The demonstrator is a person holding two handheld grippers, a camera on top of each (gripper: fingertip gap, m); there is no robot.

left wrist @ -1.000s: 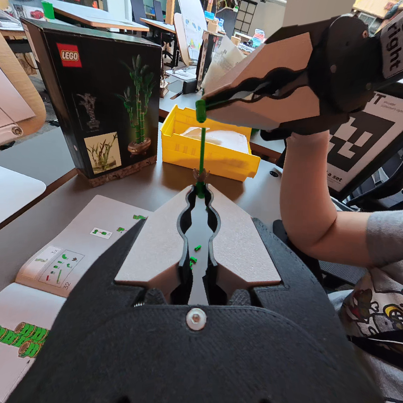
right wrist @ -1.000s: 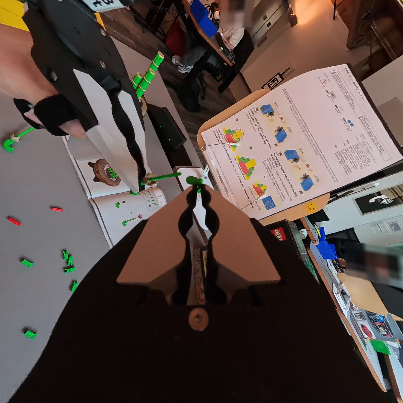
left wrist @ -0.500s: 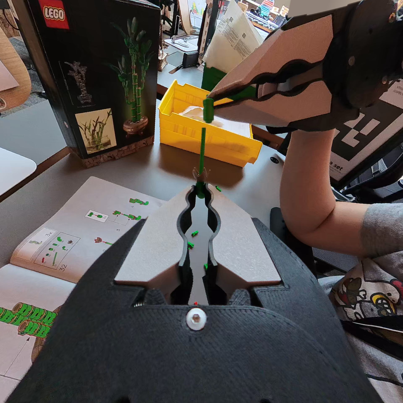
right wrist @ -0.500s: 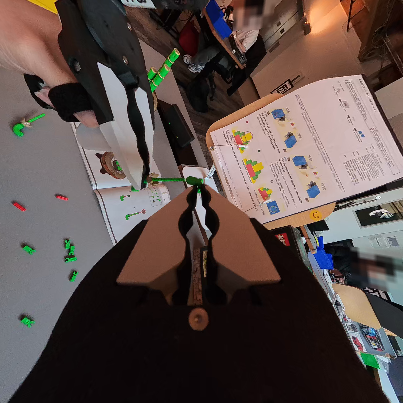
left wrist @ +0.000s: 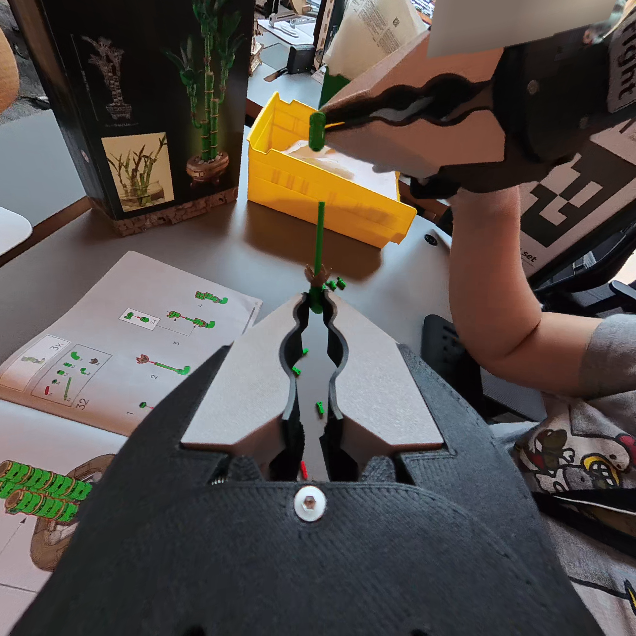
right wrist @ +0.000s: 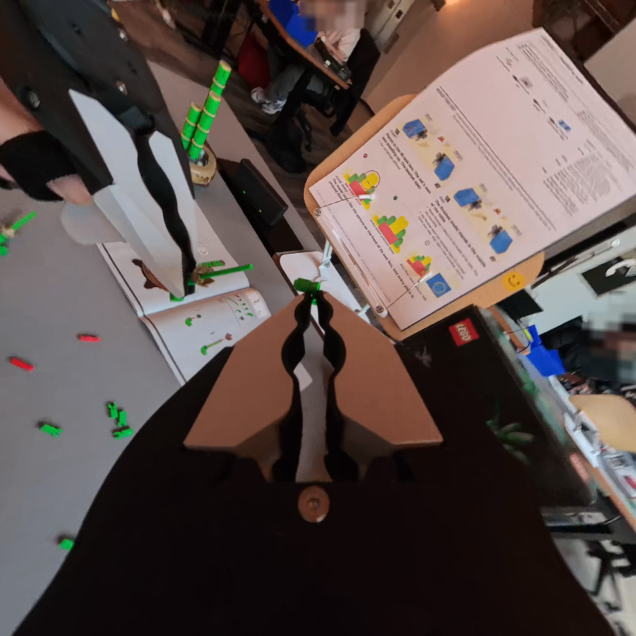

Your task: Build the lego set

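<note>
My left gripper (left wrist: 316,300) is shut on the base of a thin green stem (left wrist: 320,235) with a small brown leaf piece (left wrist: 317,274) near its foot; the stem points up and away. My right gripper (right wrist: 310,295) is shut on a short green cylinder piece (right wrist: 306,285). In the left wrist view that cylinder (left wrist: 317,130) hangs well above the stem's tip, apart from it. In the right wrist view the left gripper (right wrist: 182,292) holds the stem (right wrist: 225,272) left of the cylinder, with a gap between them.
An open instruction booklet (left wrist: 113,344) lies on the grey table (left wrist: 192,247). A yellow bin (left wrist: 323,186) and the black set box (left wrist: 144,103) stand behind. Small green (right wrist: 118,421) and red pieces (right wrist: 21,364) are scattered on the table. A built green bamboo stalk (right wrist: 203,117) stands farther off. One gripper's finger ends stand about 8 cm off the other's.
The green cylinder was at the stem's tip; now the right gripper has lifted it away, leaving a clear gap. The left gripper has tilted down toward the table and booklet.
</note>
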